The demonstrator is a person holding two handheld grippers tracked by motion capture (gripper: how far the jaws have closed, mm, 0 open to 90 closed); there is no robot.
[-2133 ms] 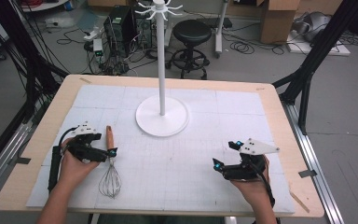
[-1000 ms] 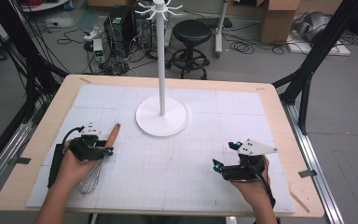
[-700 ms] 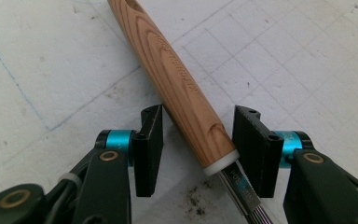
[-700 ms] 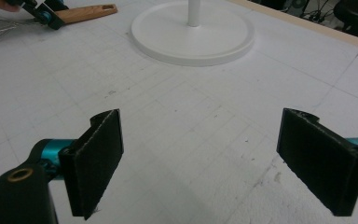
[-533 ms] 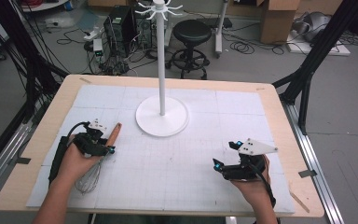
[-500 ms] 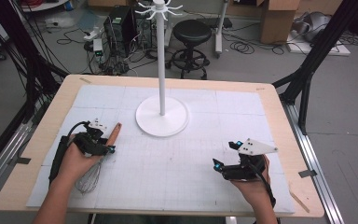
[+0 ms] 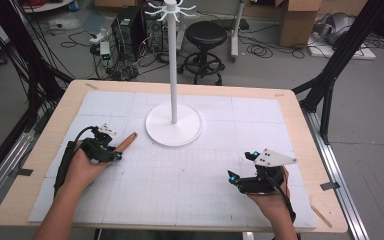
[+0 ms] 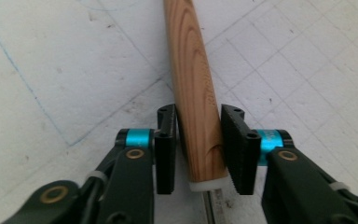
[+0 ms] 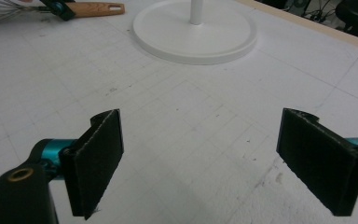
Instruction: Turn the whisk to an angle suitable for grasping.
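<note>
High view first, nearest the person: the right gripper rests on the white gridded mat at the near right of the table, its grey three-cornered plate on top and the hand behind it. Its own right gripper view shows the two black jaws standing wide apart over bare mat, with nothing between them and nothing touching the pads.

Across the mat, at the near left, the left gripper sits in the person's left hand, cable looping back along the forearm. Its jaws have just been closing, and the left gripper view shows them now pressed on either side of the round light-brown wooden handle of a wire whisk, close to the white collar where the metal stem begins. The handle runs straight ahead from the jaws, lying on the mat. From above, the free end of that handle pokes out past the gripper toward the middle of the table; the wire loops are hidden under the hand there, though a few wires appear at the top-left corner of the right gripper view.

Farther back, near the handle's tip but apart from it, stands the round white base of a tall white pole stand with small hooks at its top. Beyond the pale wooden table edge are a black stool and cables on the floor.
</note>
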